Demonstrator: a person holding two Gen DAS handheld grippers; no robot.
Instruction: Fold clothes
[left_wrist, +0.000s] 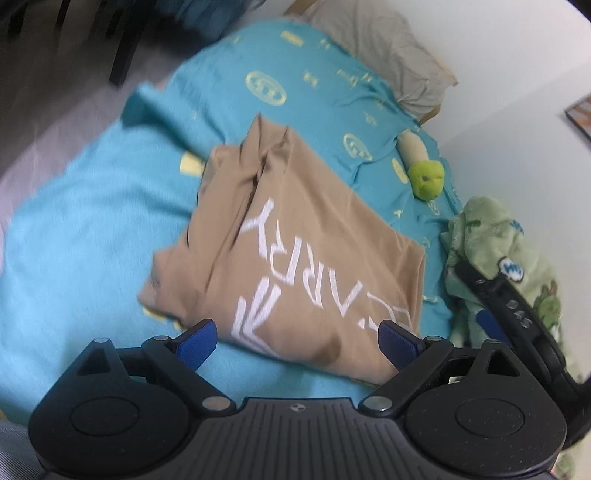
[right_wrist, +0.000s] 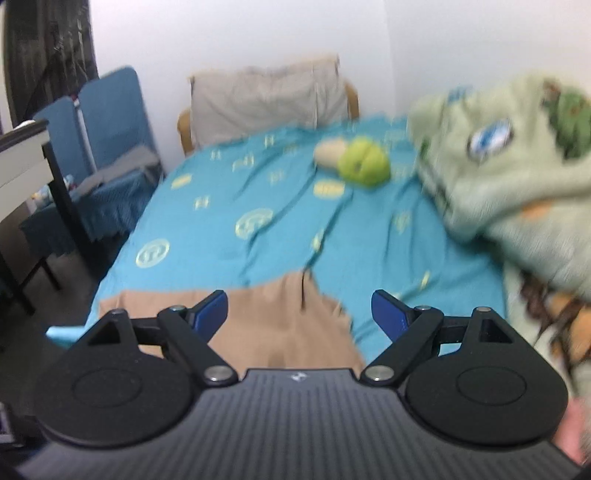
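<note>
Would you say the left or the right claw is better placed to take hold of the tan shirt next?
Left, probably. The left claw is open right over the near edge of the tan shirt, so the cloth lies between its fingers. The right claw is also open, but its view shows only a corner of the shirt.

The shirt (left_wrist: 295, 251) lies on the bed (left_wrist: 92, 229), the plush toy (left_wrist: 424, 177) and pillow (left_wrist: 388, 51) beyond it.

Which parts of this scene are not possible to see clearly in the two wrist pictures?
- Tan shirt with white lettering: left wrist view, near hem covered by the left gripper; first letters unreadable.
- Same shirt: right wrist view, mostly behind the right gripper.
- Pale green printed fleece blanket: blurred, cut by the right edge.
- Green plush toy: too small to identify.
</note>
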